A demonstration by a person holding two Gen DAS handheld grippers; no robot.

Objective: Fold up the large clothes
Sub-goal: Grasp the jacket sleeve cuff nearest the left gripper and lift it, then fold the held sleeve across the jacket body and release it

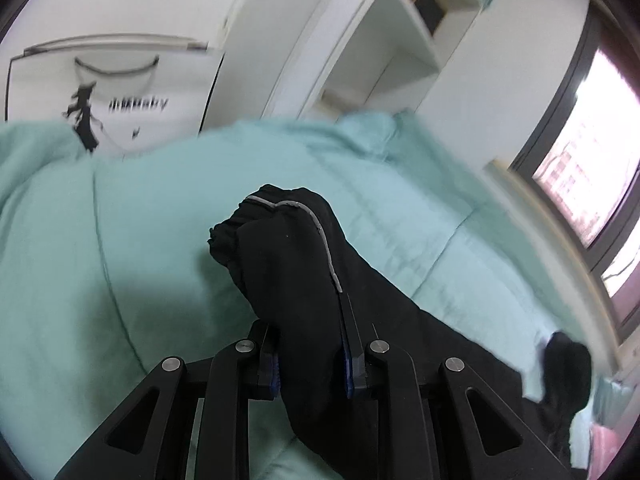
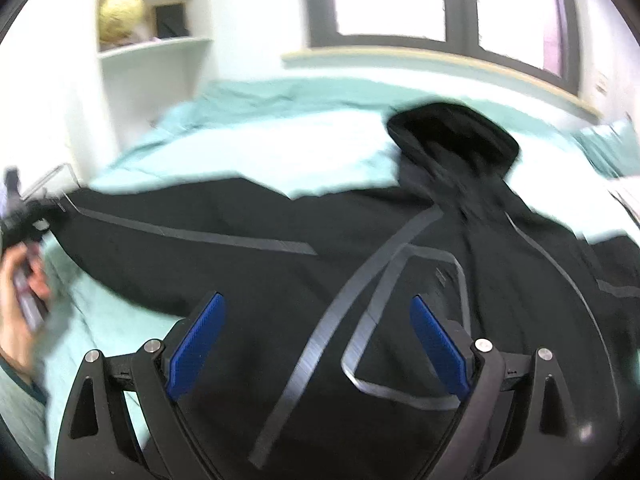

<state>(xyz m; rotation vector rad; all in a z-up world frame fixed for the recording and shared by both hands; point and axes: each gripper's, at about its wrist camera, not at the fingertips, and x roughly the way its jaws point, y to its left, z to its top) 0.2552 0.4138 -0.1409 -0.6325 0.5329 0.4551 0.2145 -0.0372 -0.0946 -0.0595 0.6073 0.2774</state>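
A black jacket [image 2: 280, 280] with grey stripes lies spread on the mint green bedcover [image 2: 256, 148], its hood [image 2: 452, 136] toward the window. In the left wrist view my left gripper [image 1: 310, 360] is shut on the end of a black sleeve [image 1: 288, 248], which bunches up between the blue pads and has a grey seam along it. The rest of the jacket trails off to the lower right. My right gripper [image 2: 316, 300] hangs open above the jacket's chest, with nothing between its blue pads [image 2: 196, 344]. At the far left of the right wrist view, a hand [image 2: 18, 312] holds the left gripper by the sleeve end.
A white shelf unit [image 1: 384, 52] with a yellow plush toy [image 2: 120, 16] stands behind the bed. A window [image 2: 400, 0] with a ledge runs along the bed's far side. A white bag with black print [image 1: 116, 92] stands by the bed's edge. Something pink [image 1: 604, 444] lies at the lower right.
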